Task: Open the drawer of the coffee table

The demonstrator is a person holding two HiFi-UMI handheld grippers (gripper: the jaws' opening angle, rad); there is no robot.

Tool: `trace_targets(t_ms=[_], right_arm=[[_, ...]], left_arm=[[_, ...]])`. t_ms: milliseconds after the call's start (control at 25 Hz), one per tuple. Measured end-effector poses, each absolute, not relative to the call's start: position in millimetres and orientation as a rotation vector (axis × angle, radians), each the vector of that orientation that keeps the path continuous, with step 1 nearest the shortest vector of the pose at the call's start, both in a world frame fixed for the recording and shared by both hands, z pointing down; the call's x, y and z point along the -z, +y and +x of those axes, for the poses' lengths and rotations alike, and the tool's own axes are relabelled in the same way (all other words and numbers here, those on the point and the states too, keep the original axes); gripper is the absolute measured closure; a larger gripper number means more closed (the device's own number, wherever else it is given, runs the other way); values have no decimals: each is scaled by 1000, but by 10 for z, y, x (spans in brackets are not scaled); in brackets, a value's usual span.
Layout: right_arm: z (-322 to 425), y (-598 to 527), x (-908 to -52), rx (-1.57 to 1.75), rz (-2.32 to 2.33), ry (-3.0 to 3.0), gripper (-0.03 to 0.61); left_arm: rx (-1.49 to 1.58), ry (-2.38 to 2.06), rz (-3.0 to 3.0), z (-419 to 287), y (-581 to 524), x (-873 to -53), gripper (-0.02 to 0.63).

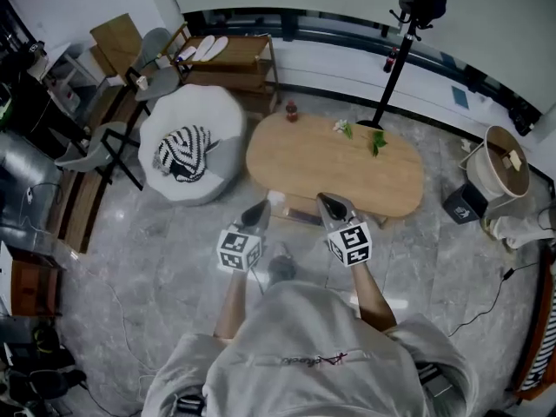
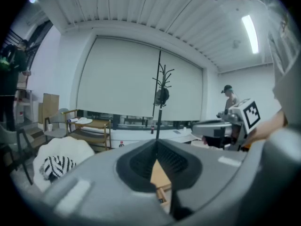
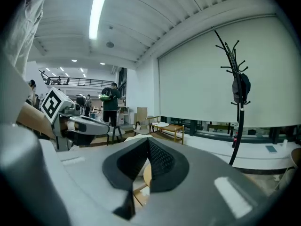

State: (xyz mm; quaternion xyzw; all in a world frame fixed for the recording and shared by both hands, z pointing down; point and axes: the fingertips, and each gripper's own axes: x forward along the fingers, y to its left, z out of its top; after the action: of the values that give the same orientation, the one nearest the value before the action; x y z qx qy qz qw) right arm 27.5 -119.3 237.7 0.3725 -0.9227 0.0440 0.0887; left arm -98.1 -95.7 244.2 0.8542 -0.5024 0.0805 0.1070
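Well, the left gripper and right gripper are both squeezed closed, holding nothing, near the oval light wooden coffee table. Its wooden drawer under the near edge seems pulled out a little — maybe done already.

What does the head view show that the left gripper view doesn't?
Only the head view shows the whole oval top of the coffee table, the green sprigs on it, and the round basket off to the right.

Only the left gripper view shows the ceiling light strip, the roller blind and a distant person in a cap.

Both views show the striped cloth on the white seat, the coat stand, and the right gripper with its marker cube.
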Motion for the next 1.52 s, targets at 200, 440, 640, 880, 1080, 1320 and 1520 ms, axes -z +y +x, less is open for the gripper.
trace_targets(t_ms=[200, 440, 640, 880, 1080, 1320, 1520], right_arm=[[273, -870, -2184, -67, 1103, -2770, 574], [334, -565, -2133, -38, 1076, -2776, 575], [349, -412, -2154, -24, 1074, -2782, 575], [354, -380, -2034, 3, 1075, -2797, 575], [472, -400, -2002, 9, 1113, -2787, 575], [590, -385, -2053, -3, 1135, -2779, 575], [551, -299, -2091, -15, 1123, -2776, 575]], left_arm=[[-193, -1536, 2564, -1004, -782, -2108, 614], [-177, -1561, 2582, -894, -502, -1996, 614], [-186, -1567, 2584, -841, -278, -2058, 614], [-193, -1570, 2607, -803, -271, -1943, 614], [-189, -1549, 2626, -707, -292, -1929, 614], [-234, -1539, 2634, -604, -271, -1994, 614], [-229, -1538, 2620, -632, -213, -2028, 614]])
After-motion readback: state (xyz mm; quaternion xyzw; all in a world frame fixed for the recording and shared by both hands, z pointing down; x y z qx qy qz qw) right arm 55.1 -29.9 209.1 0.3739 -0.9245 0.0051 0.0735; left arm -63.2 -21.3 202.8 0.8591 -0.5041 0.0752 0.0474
